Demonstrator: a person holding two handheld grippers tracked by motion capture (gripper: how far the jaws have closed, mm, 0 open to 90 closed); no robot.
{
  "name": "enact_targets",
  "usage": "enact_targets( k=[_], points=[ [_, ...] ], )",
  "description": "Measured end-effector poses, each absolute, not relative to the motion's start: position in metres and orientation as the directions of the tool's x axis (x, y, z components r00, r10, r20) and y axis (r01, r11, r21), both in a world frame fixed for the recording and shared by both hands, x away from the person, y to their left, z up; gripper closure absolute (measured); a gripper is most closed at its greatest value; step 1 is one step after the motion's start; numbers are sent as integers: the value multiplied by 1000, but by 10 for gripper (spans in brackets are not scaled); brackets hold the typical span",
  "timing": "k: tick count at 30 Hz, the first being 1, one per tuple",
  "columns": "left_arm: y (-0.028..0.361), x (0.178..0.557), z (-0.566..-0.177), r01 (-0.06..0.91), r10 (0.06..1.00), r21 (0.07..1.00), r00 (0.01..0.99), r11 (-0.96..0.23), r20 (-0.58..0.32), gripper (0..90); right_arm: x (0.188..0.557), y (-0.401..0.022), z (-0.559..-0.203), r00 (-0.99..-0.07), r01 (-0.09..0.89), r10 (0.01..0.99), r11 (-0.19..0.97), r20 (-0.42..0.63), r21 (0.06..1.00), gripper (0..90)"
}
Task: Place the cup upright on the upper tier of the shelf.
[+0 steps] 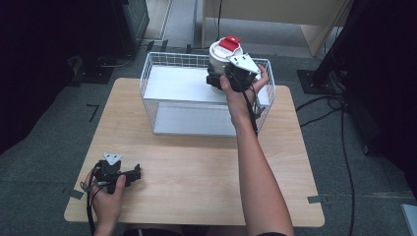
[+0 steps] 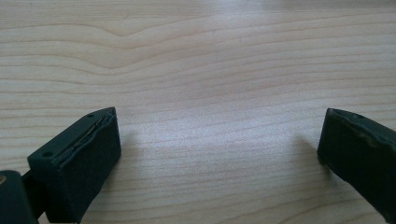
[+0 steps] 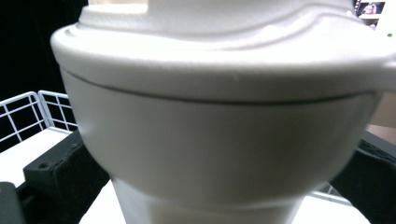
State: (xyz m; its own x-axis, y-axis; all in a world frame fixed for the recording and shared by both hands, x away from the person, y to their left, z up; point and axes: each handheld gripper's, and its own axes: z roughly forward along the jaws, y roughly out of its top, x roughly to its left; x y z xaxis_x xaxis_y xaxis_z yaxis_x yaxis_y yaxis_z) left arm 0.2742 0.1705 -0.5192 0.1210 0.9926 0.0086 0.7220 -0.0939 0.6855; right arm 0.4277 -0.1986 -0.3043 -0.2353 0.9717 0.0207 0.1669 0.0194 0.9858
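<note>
Jaws of the right gripper point(image 1: 222, 78) stand on either side of a white tumbler point(image 1: 219, 61) with a red flip cap point(image 1: 229, 43), clamped around its body just under the lid. In the right gripper view the tumbler point(image 3: 224, 135) stands upright between the two black jaws, its long axis vertical and its wide lid rim overhanging them. It is held at the far right of a white wire basket point(image 1: 152, 83), above the basket's pale upper shelf point(image 1: 177, 83); whether its base touches that shelf I cannot tell.

The right hand point(image 1: 246, 86) is the one at the tumbler. The left gripper point(image 1: 133, 173) lies well apart at the near left corner of the wooden counter point(image 1: 196, 167), its jaws spread wide over bare wood point(image 2: 210, 84) and holding nothing.

Beyond the counter lies grey floor with cables, dark stands at both sides and a pale wooden panel behind the basket.
</note>
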Motion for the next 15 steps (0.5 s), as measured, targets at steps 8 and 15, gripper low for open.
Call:
enact_targets(
  k=[8, 15],
  points=[
    [171, 274, -519, 722, 993, 686, 121, -94, 9, 0, 421, -205, -313, -247, 188, 969, 18, 29, 982, 0],
    [171, 274, -519, 722, 993, 685, 121, -94, 9, 0, 408, -213, -318, -257, 186, 966, 16, 33, 983, 0]
  ],
)
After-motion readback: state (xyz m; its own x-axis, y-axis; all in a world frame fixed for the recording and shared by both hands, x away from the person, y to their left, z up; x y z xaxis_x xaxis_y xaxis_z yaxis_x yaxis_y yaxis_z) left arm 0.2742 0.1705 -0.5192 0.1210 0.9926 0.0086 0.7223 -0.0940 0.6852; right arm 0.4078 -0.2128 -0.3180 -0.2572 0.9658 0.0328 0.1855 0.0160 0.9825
